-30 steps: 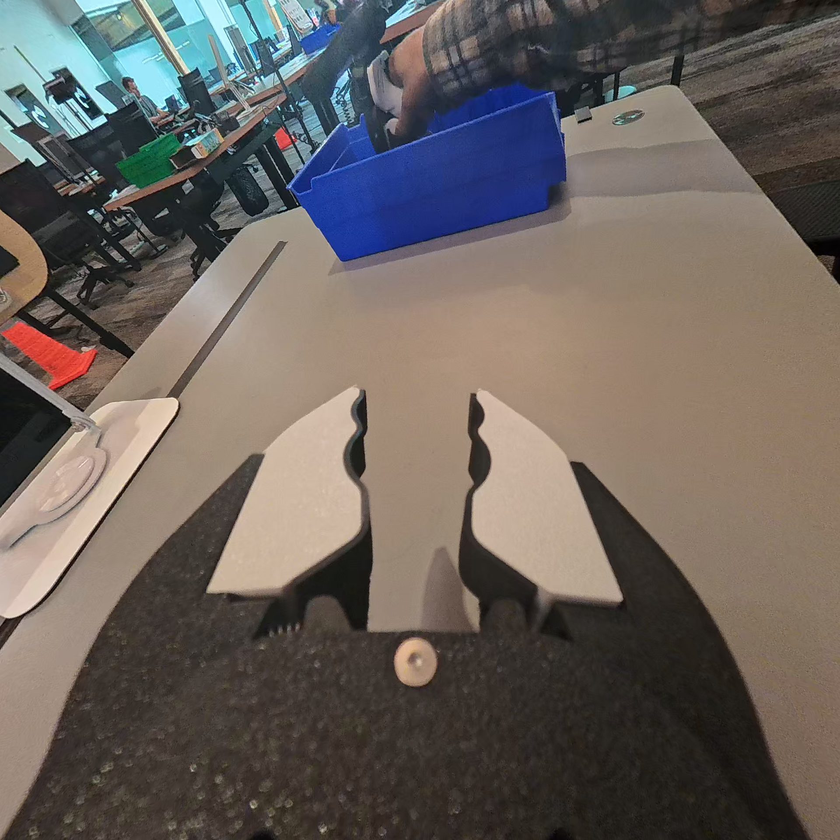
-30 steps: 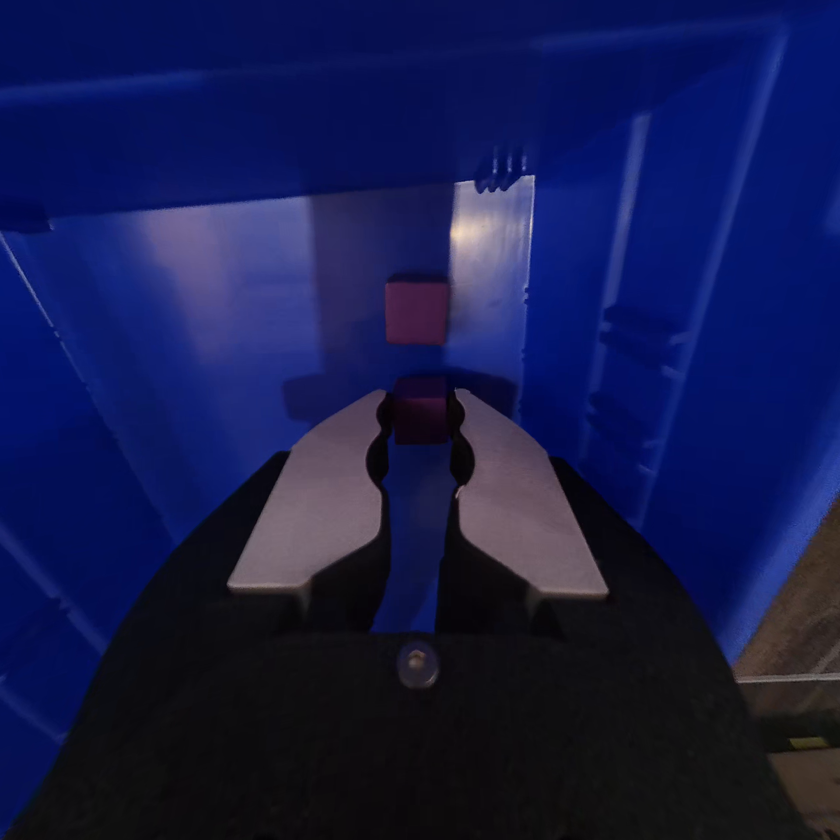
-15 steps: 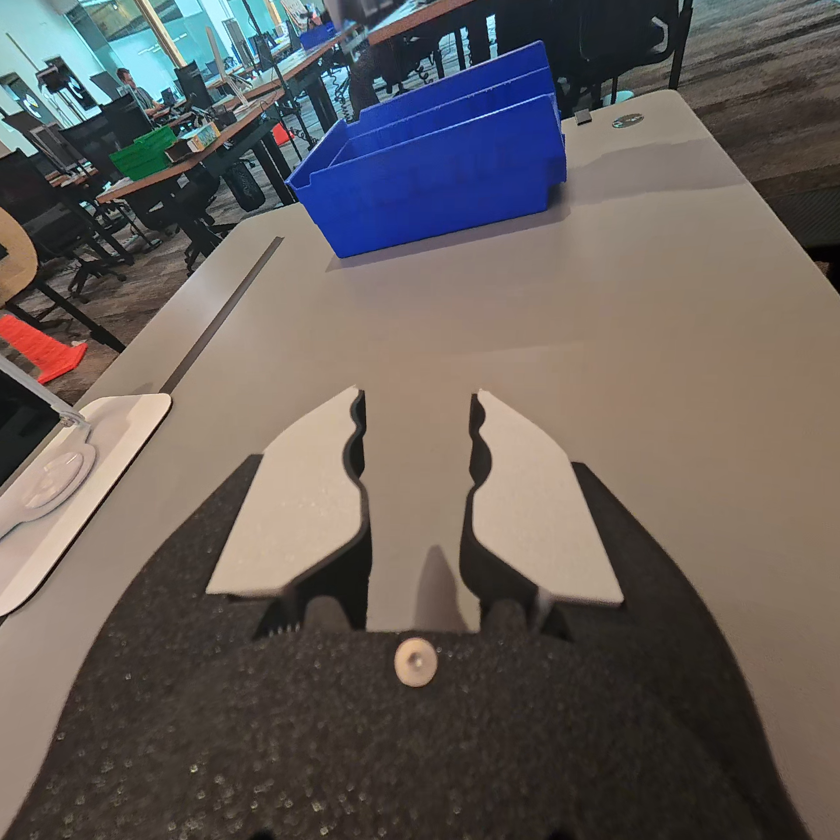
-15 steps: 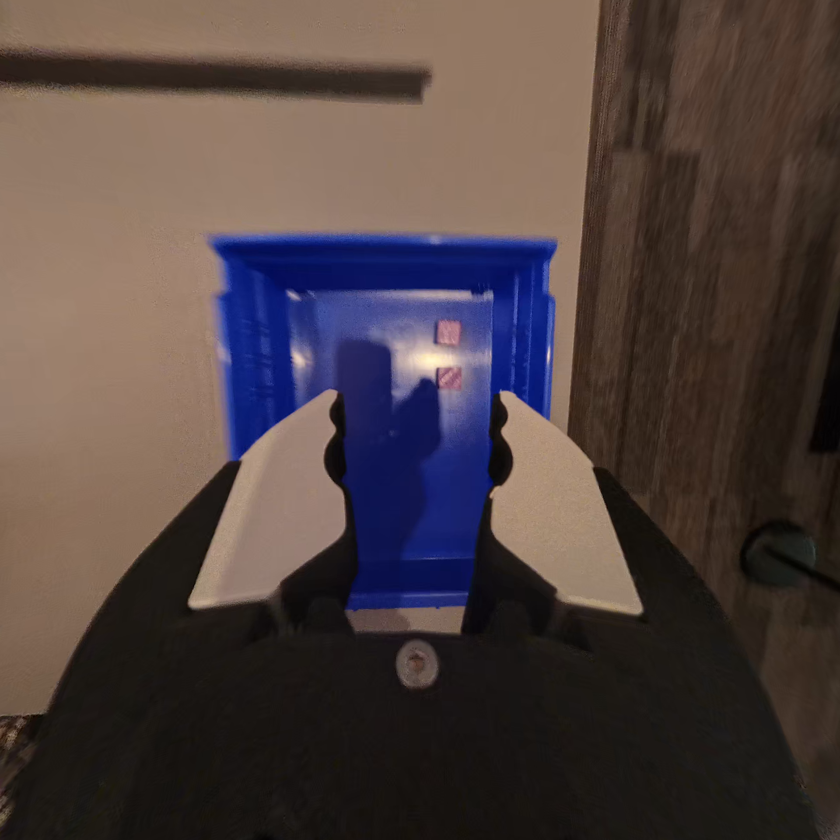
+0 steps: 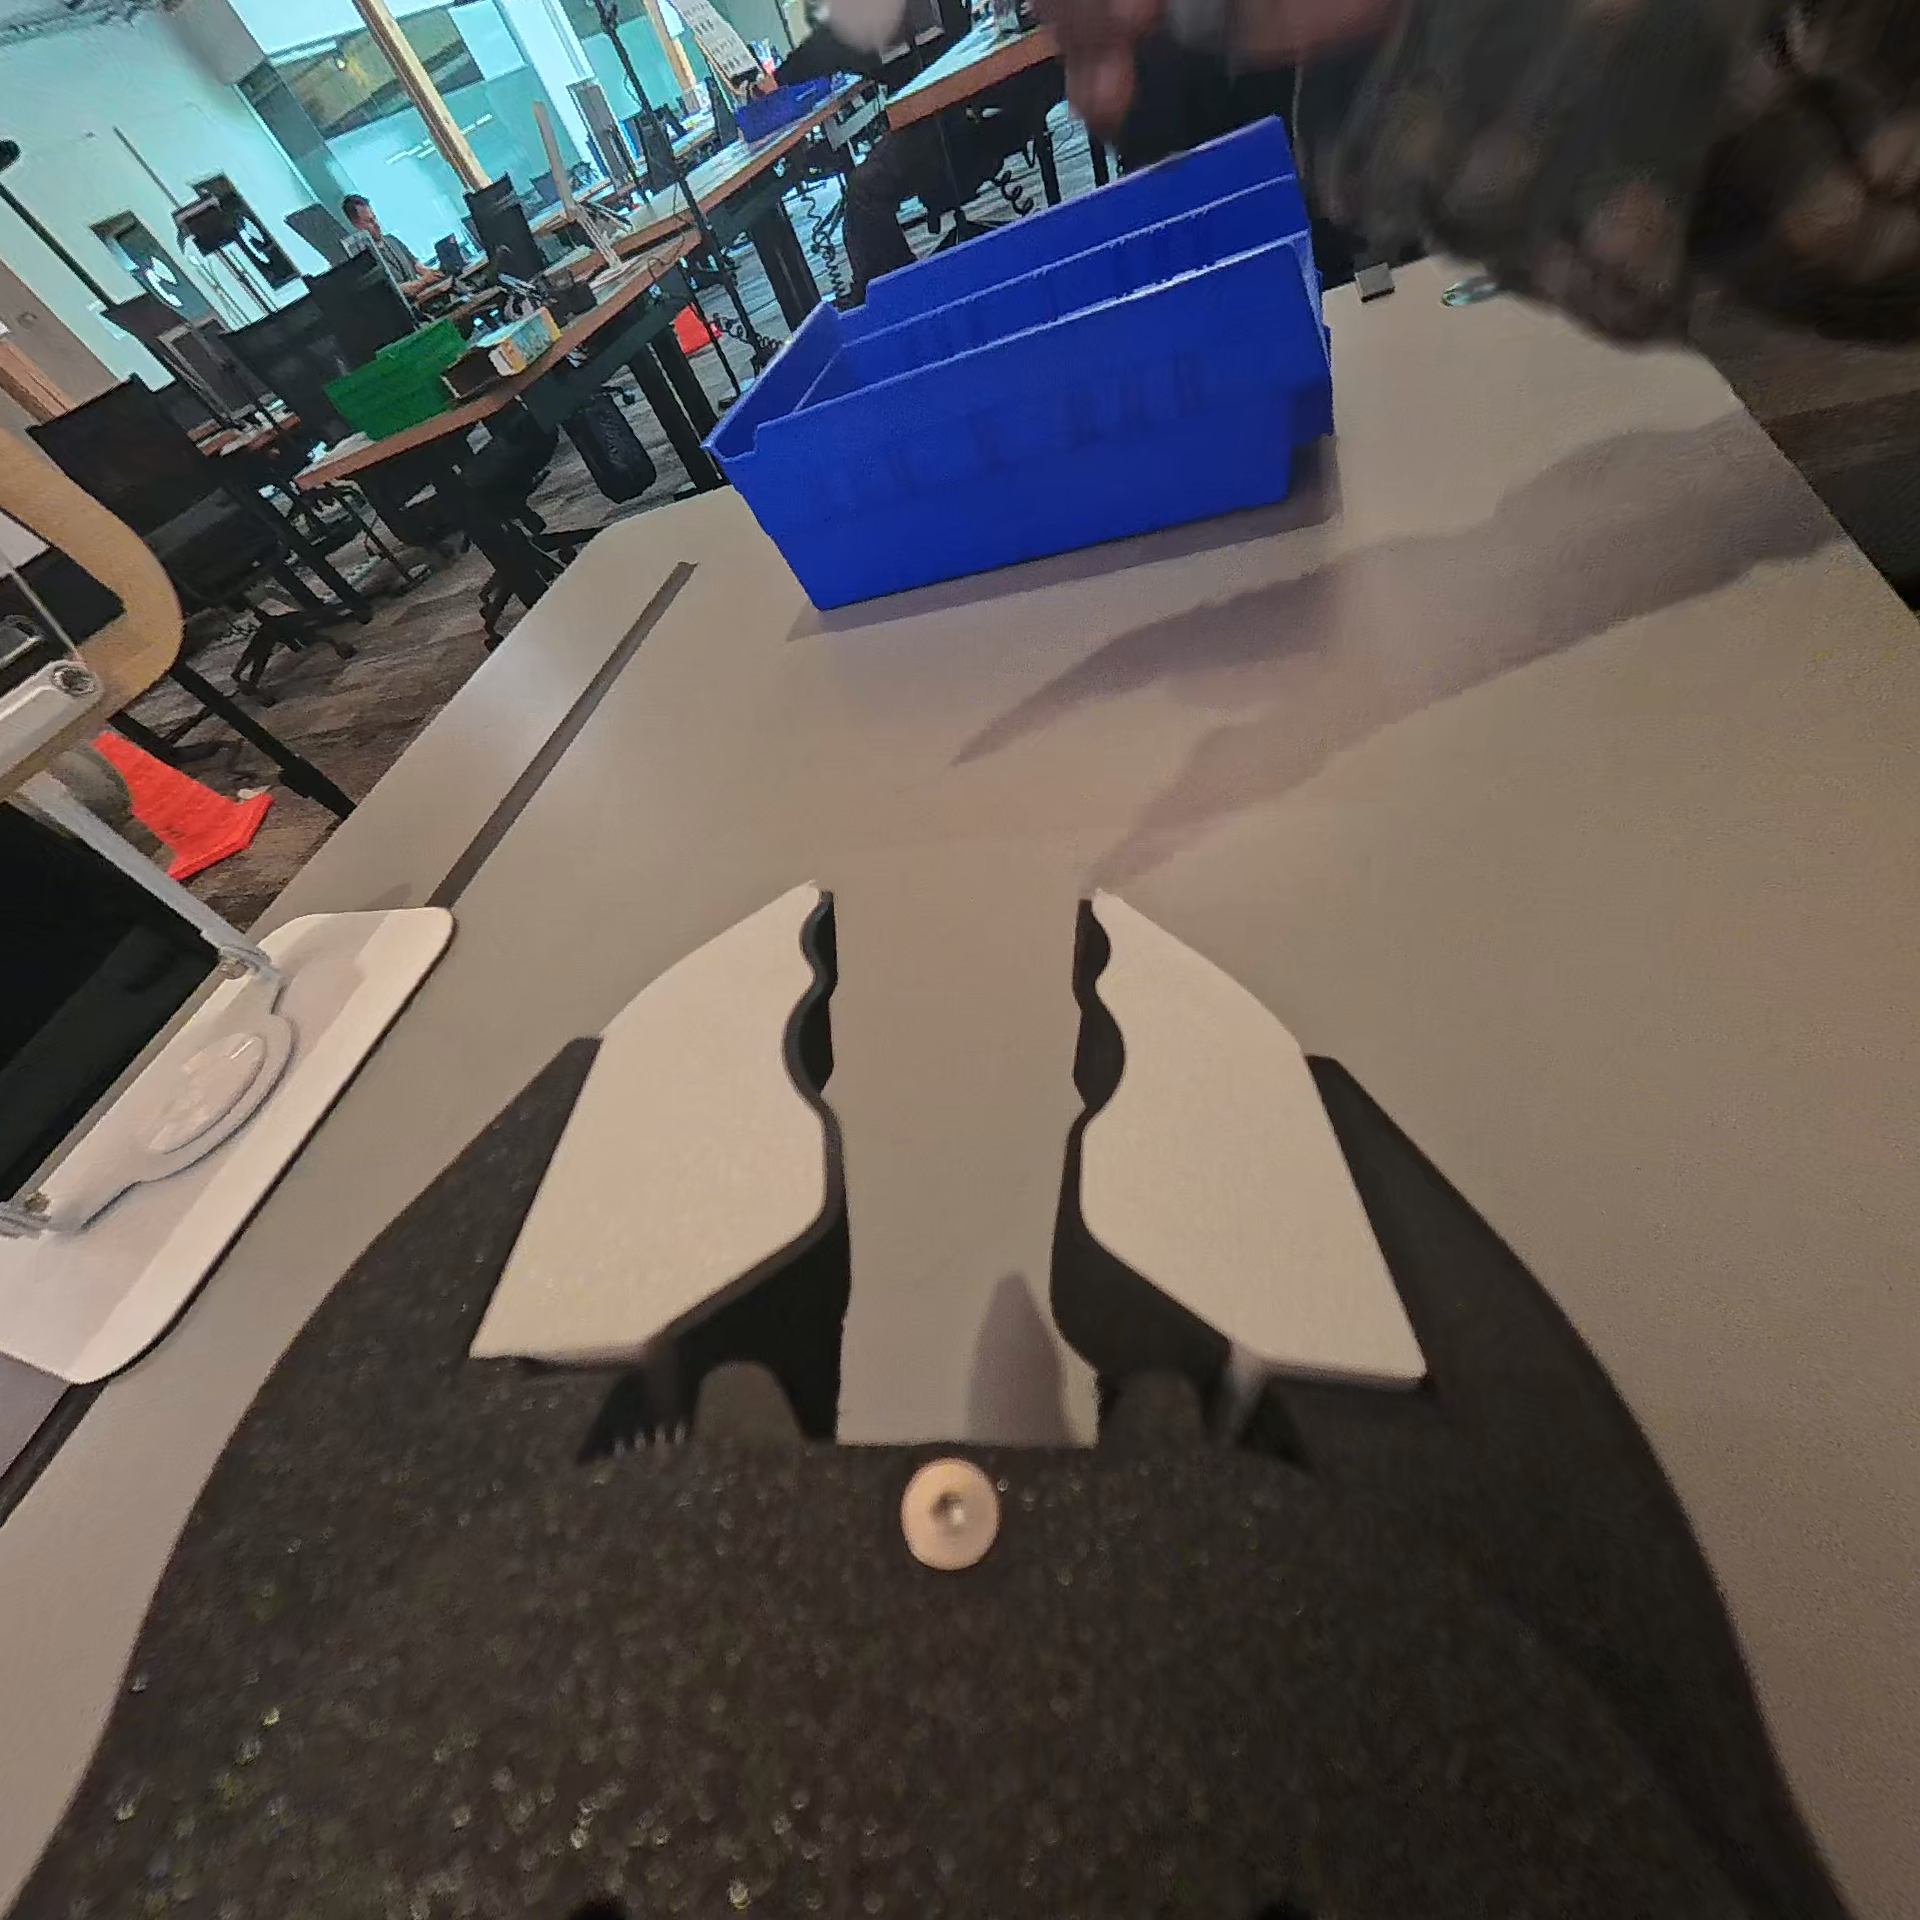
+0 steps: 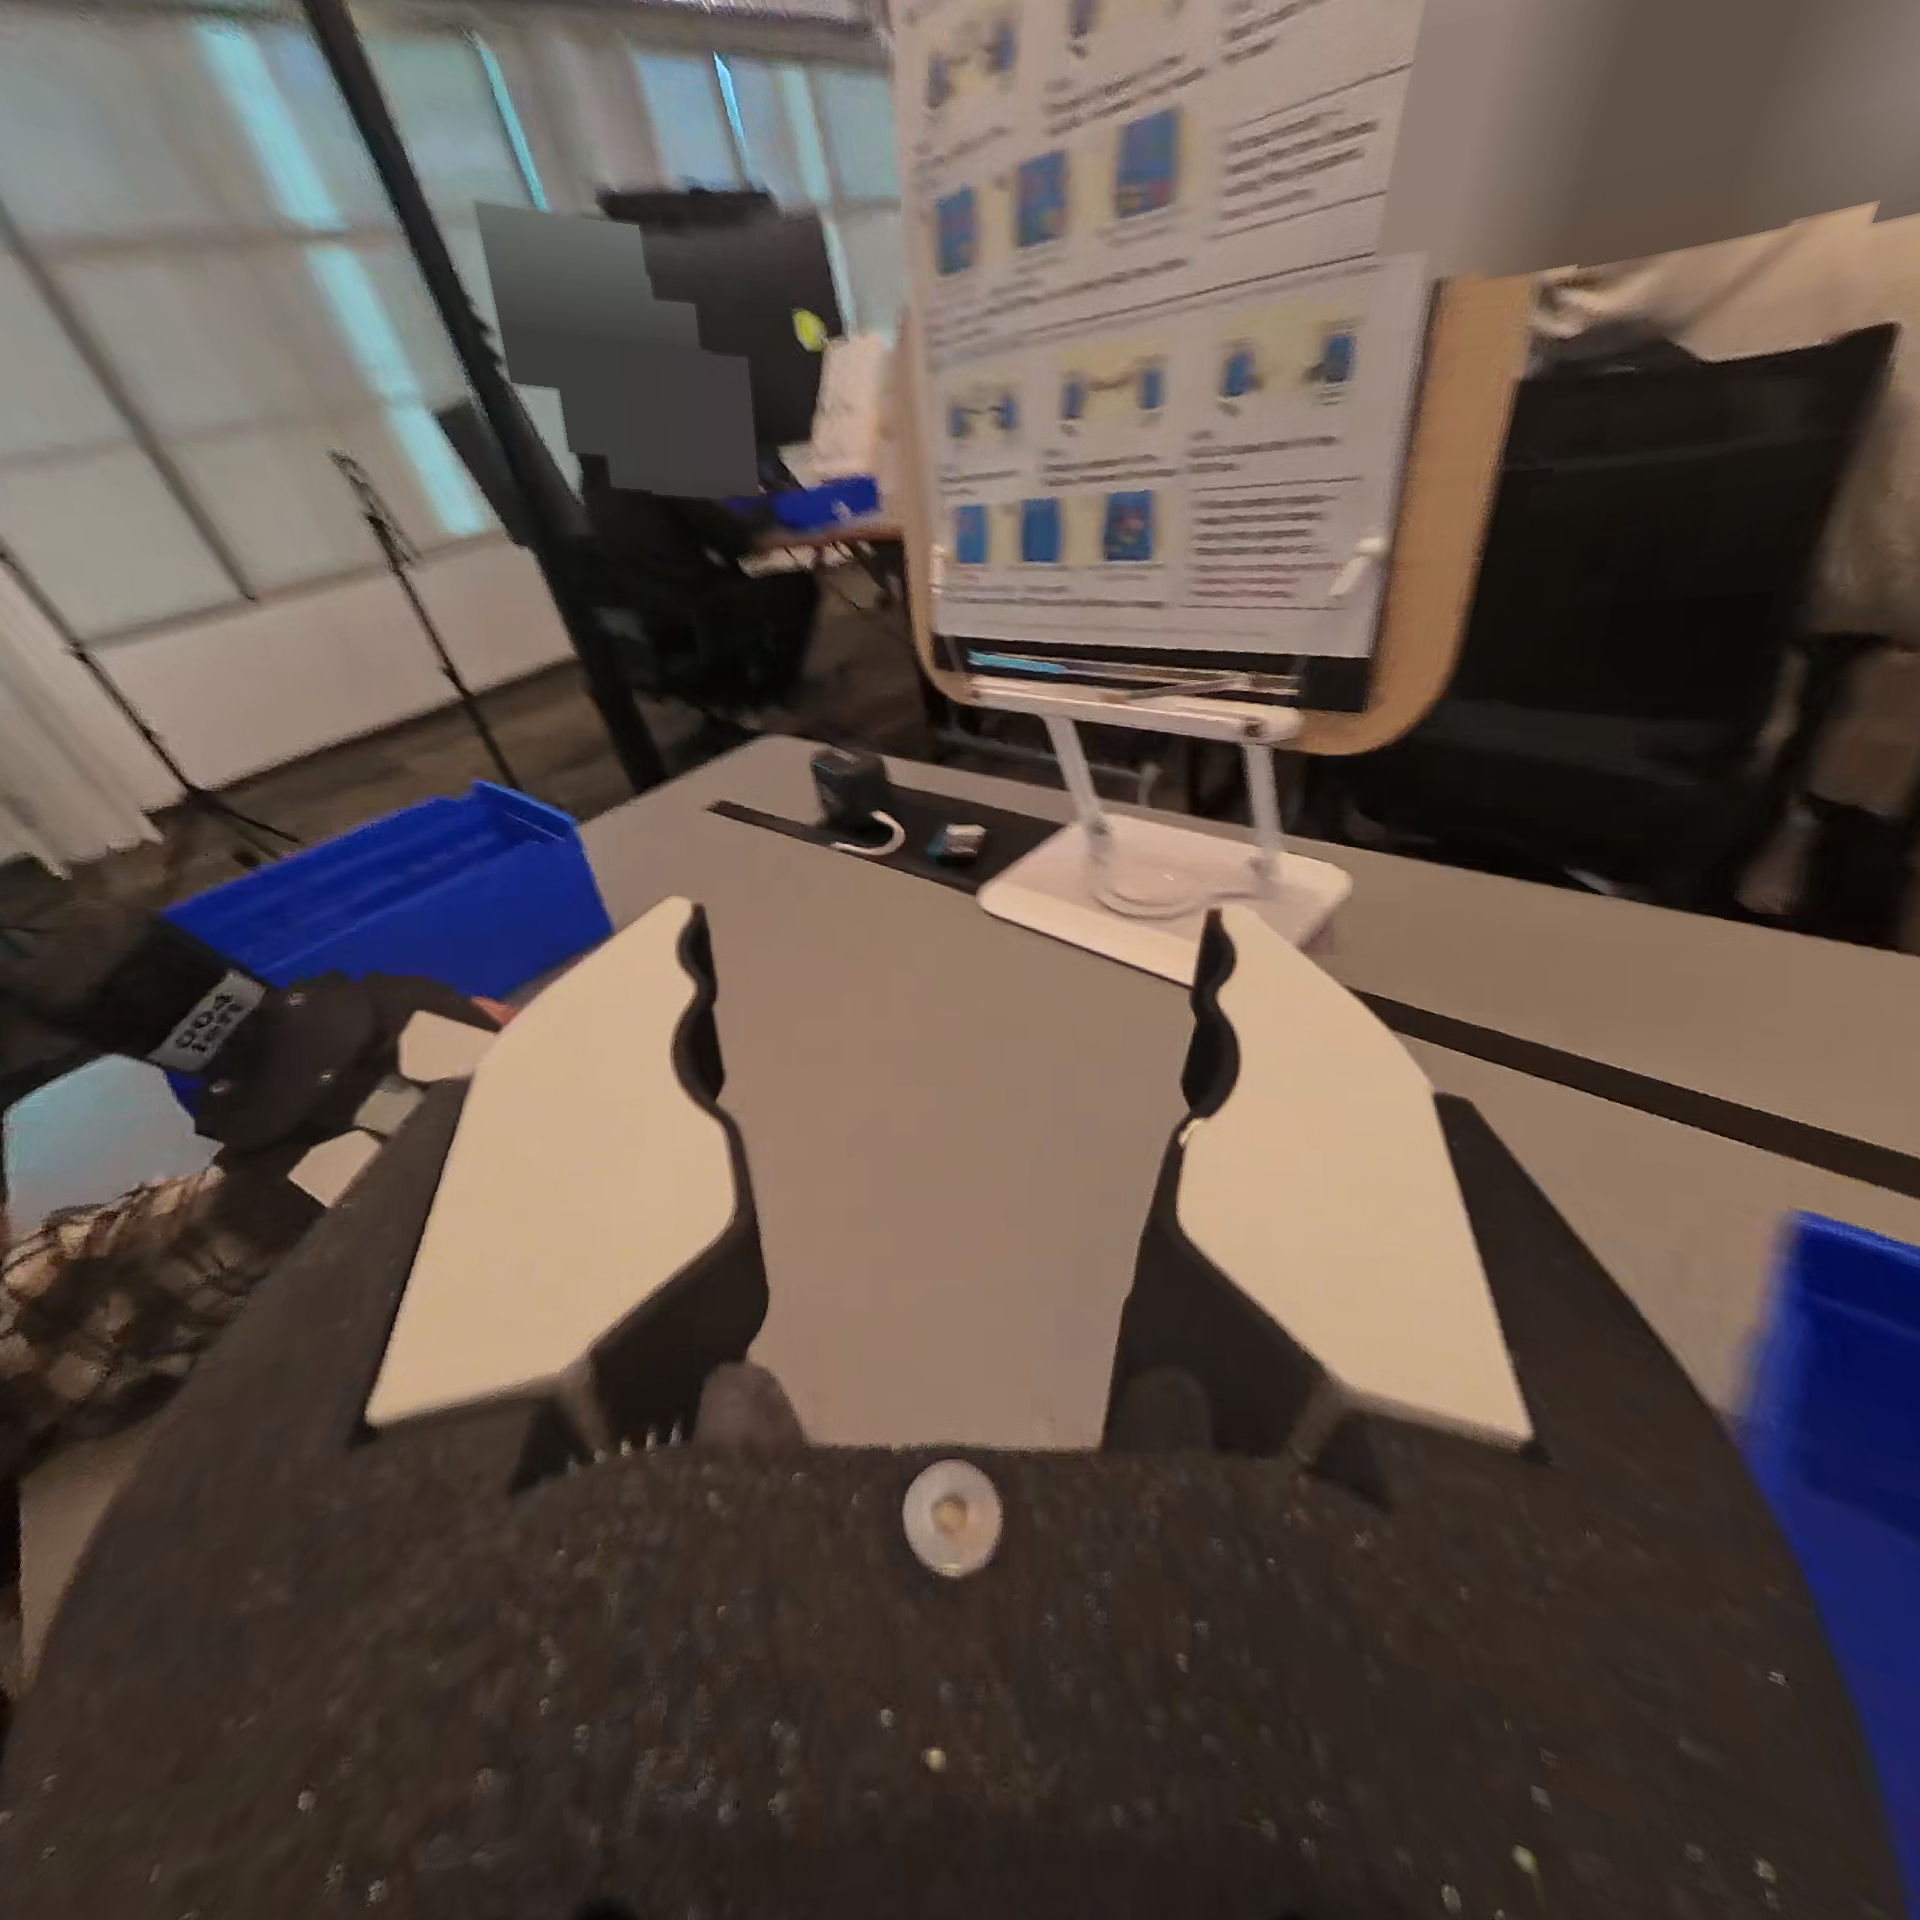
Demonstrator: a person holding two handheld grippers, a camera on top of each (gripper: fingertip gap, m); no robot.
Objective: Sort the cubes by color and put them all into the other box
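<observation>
My left gripper (image 5: 951, 914) sits low over the near half of the bench (image 5: 1455, 935), jaws parted with bare bench top between them; it holds nothing. I judge it parked there to keep out of the working hand's path.

My right gripper (image 6: 951, 935) is spread wide and empty, held above the bench and facing the tablet stand (image 6: 1164, 883) at the far edge. In my judgement it is in transit between boxes, jaws apart ready for the next pick.

In the left wrist view a blue box (image 5: 1039, 436) stands near the far edge of the bench, with a second blue wall directly behind it; whether that is another bin nested against it I cannot tell. Its walls are opaque moulded plastic with ribbed slots inside. My patterned sleeve (image 5: 1662, 156) is blurred above its right end.

In the right wrist view one blue box (image 6: 416, 894) lies at the left, by the left gripper's black body (image 6: 281, 1049), and another blue edge (image 6: 1839, 1507) shows at the right margin.

The cubes: none are visible in either view. Their colours and their sorting state cannot be confirmed here. Any cubes presumably lie inside the boxes, hidden by the walls.

A small black device (image 6: 852, 779) with a white cable rests near the far edge.
</observation>
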